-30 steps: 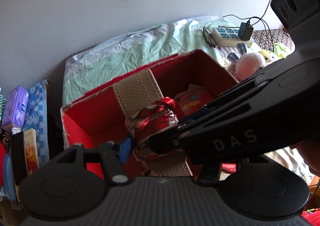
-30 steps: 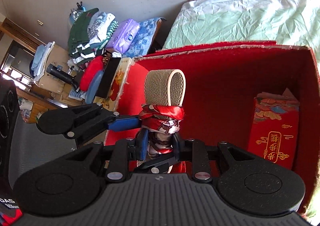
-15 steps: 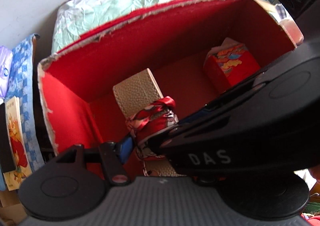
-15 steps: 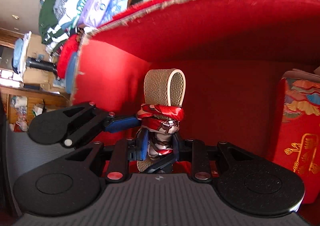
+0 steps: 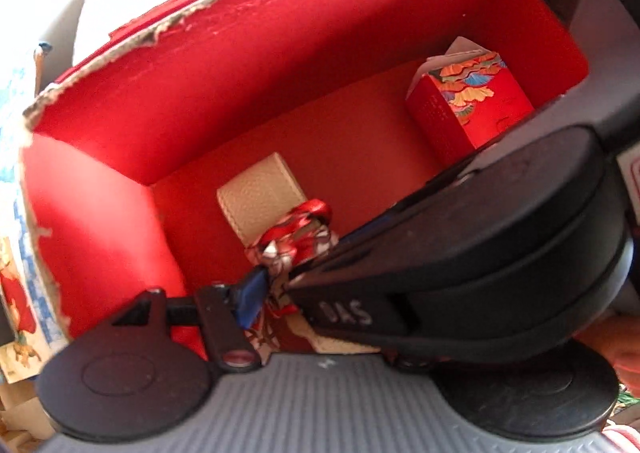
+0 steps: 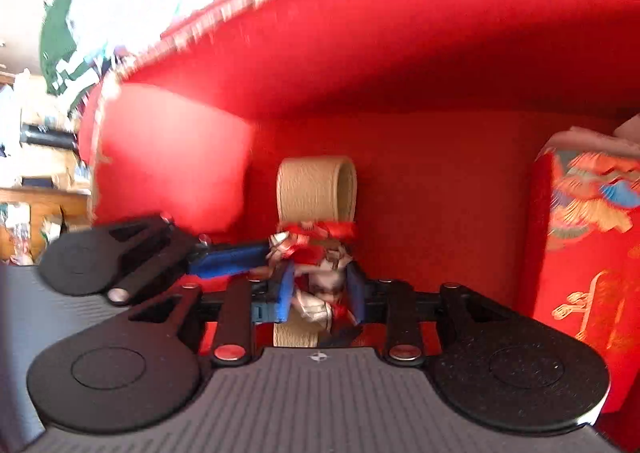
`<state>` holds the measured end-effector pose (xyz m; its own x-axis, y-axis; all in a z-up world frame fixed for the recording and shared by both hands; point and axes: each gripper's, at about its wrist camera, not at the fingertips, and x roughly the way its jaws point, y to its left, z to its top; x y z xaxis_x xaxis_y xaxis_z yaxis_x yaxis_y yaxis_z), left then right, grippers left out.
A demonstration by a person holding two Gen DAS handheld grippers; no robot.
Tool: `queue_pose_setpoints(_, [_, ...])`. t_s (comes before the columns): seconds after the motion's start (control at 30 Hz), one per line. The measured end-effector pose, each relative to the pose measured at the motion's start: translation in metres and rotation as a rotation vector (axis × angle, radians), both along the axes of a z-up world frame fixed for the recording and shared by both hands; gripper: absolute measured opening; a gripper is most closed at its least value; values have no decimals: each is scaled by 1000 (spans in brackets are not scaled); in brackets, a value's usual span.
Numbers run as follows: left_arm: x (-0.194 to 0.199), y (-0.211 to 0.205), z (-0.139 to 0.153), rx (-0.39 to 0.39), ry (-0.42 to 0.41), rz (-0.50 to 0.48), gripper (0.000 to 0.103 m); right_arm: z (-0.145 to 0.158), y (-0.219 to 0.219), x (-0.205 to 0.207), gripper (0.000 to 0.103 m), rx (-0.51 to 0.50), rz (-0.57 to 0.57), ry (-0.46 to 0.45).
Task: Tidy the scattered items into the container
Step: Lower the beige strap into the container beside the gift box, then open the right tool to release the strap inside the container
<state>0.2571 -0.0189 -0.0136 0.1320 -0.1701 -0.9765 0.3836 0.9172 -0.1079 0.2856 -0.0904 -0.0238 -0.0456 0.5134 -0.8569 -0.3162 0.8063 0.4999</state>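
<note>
Inside red box (image 6: 360, 101) — both tools opening around strap (image 6: 316, 193).

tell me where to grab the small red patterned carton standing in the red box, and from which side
Grip the red patterned carton across its two broad faces, just below the folded top, coming straight down from above. It stands upright near the far right corner of the red box, so the walls crowd a side approach, while the open top leaves it clear overhead. Probably best with jaws aligned along the carton's narrow side.

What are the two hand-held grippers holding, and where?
Both jaws are opening around the beige strap at its red scarf wrap, inside the red box.
</note>
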Motion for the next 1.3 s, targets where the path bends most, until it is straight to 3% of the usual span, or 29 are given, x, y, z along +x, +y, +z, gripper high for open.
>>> queue_pose_setpoints(0.07, [4,3,-4,-22,37,32,71,9,-9,3,34,4,-35,-47])
queue_pose_setpoints(0.2, [14,8,-11,-57,104,109,75,23,-36,7,34,56,-84,-77])
queue_pose_setpoints(0.37, [15,-4,-12,-47,126,123,79,30,-60,10,34,75,-106,-89])
queue_pose_setpoints(0.77, [20,-43,-2,-138,117,133,88,31,-69,22,26,50,-94,-92])
queue_pose_setpoints(0.97, [19,-52,2,-236,87,85,88,30,-71,22,26,58,-77,-79])
queue_pose_setpoints(1.17, [13,-41,11,-187,92,63,88,23,-63,23,25,40,-60,-57])
queue_pose_setpoints(1.3, [2,-22,19,-175,99,54,88,11,-55,25,28,-23,-41,-23])
